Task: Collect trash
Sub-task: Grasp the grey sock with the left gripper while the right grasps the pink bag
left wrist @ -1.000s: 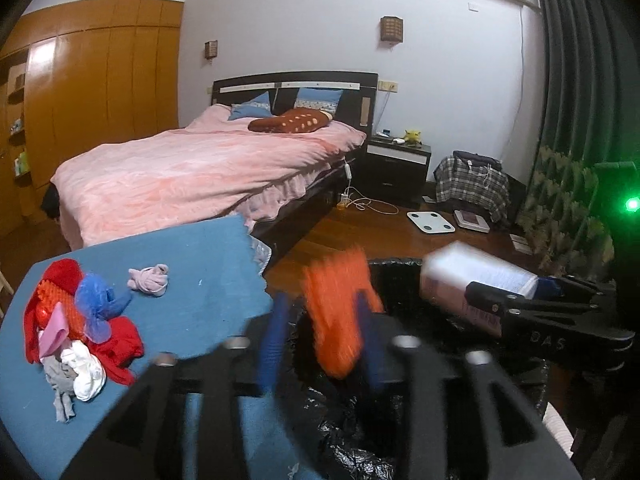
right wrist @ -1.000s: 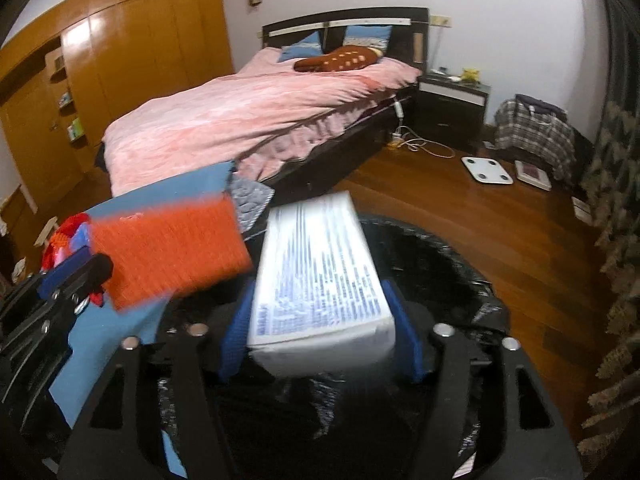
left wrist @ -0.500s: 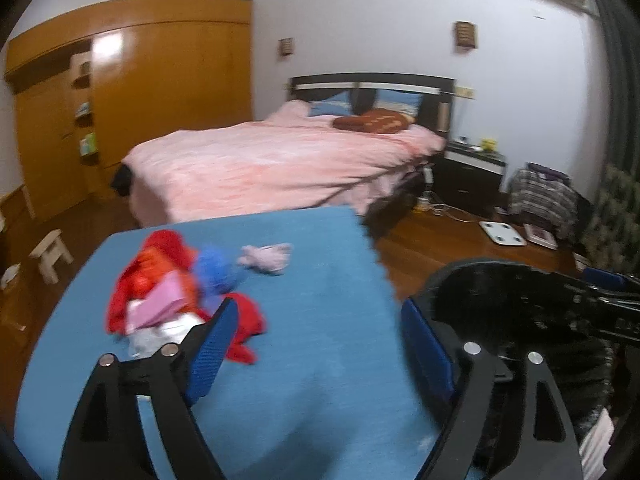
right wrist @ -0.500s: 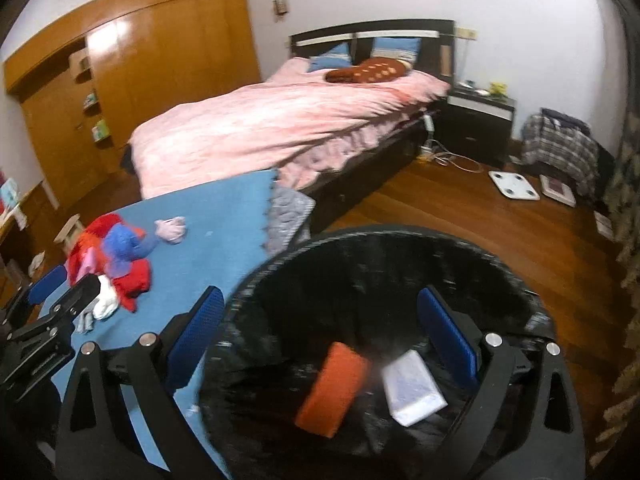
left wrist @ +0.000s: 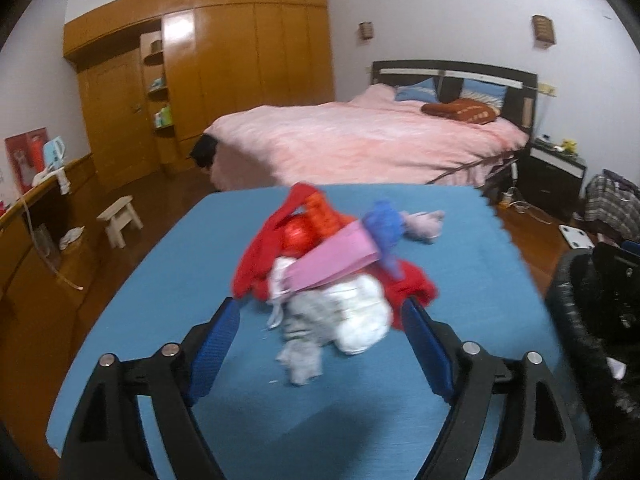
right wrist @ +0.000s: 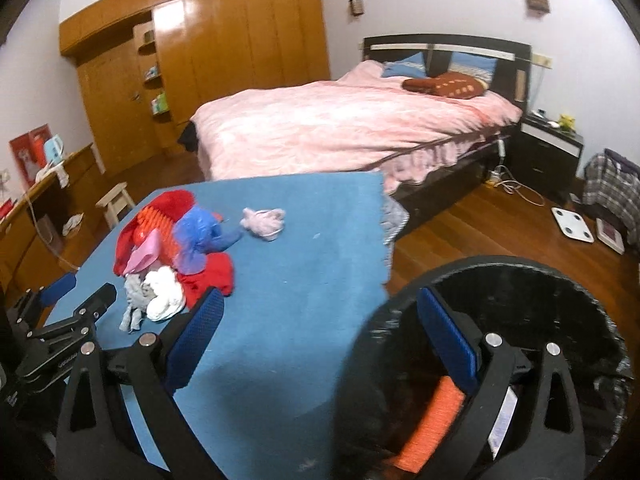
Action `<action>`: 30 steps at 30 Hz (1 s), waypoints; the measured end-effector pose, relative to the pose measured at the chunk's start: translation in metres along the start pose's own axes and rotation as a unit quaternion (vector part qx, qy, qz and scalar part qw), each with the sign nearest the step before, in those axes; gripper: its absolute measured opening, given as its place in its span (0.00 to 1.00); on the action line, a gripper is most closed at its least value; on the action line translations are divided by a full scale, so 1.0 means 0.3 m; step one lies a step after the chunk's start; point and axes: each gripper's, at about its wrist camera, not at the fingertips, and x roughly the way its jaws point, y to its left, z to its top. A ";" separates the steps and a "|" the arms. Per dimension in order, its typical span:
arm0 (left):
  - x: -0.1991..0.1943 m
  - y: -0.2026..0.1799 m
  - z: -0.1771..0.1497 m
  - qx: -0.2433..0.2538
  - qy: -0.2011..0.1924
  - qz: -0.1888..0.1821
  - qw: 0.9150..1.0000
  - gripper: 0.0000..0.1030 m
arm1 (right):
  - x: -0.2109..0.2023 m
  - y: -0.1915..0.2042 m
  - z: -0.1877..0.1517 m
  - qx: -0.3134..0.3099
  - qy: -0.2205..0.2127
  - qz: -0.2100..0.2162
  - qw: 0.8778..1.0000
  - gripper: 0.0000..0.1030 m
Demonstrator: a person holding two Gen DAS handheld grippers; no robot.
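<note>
Since both tools hang empty, the layout reads thus:
Left gripper (left wrist: 320, 332): jaws wide, closing slightly, framing the trash pile (left wrist: 332, 264).
Pile: mid-worktop (left wrist: 200, 280), left of bin (right wrist: 560, 280).
Right gripper (right wrist: 320, 328): jaws wide, nothing between, beside bin.
Bin: orange packet (right wrist: 432, 424) inside, so placed close for dropping.

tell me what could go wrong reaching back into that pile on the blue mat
The pile mixes cloth and paper scraps, so the open left gripper could drag along items that aren't trash. The pink paper piece rests loosely on top and may slide off. The bin sits beside the mat edge; the right gripper might knock it.
</note>
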 end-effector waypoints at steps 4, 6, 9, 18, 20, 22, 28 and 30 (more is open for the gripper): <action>0.065 0.053 -0.015 -0.009 0.019 0.006 1.000 0.71 | 0.069 0.064 -0.009 -0.014 0.014 0.010 1.000 0.92; 0.097 0.060 -0.023 -0.013 0.030 0.003 0.999 0.69 | 0.098 0.082 -0.015 -0.017 0.020 0.013 1.000 0.92; 0.133 0.056 -0.036 -0.015 0.043 0.000 0.999 0.68 | 0.137 0.108 -0.033 -0.023 0.030 0.015 0.999 0.92; 0.224 0.060 -0.064 -0.025 0.092 -0.026 0.995 0.49 | 0.204 0.130 -0.063 -0.026 0.054 0.014 0.998 0.92; 0.233 0.052 -0.062 -0.024 0.096 -0.038 0.994 0.39 | 0.208 0.129 -0.069 -0.026 0.056 0.015 0.998 0.92; 0.235 0.045 -0.061 -0.021 0.096 -0.042 0.994 0.36 | 0.211 0.129 -0.071 -0.027 0.058 0.014 0.998 0.92; 0.192 0.075 -0.056 -0.035 0.082 -0.042 0.995 0.32 | 0.207 0.146 -0.064 -0.031 0.055 0.019 0.998 0.92; 0.167 0.082 -0.055 -0.034 0.077 -0.041 0.996 0.32 | 0.206 0.154 -0.058 -0.031 0.053 0.022 0.998 0.92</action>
